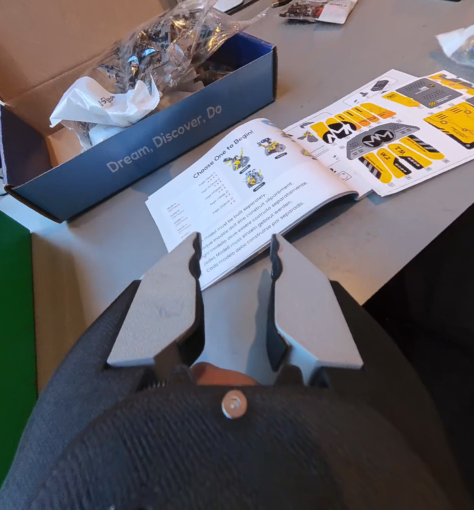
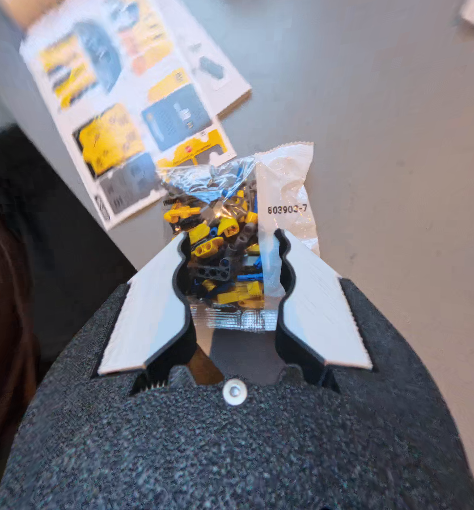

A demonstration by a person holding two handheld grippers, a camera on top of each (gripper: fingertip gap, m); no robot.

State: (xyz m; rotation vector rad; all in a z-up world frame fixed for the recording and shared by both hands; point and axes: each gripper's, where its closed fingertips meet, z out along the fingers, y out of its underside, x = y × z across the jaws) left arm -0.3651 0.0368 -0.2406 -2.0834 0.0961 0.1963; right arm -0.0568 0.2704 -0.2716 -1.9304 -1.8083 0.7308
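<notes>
While left gripper [image 1: 234, 240] gapes over booklet [image 1: 247, 193] — right gripper [image 2: 230, 234] apart, seemingly straddling parts bag [image 2: 238, 237].

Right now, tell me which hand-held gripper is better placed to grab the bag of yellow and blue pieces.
Right. The right hand-held gripper is open with the bag of pieces already between its fingers. The left hand-held gripper is open over the open booklet.

Flat grey table [image 1: 340, 69]. Open white booklet [image 1: 244, 193] just ahead of left jaws; yellow-grey sticker sheets [image 1: 396, 132] beyond-right; open blue cardboard box [image 1: 147, 154] beyond-left. Clear plastic bag of yellow-blue bricks [image 2: 230, 248] between right jaws.
</notes>
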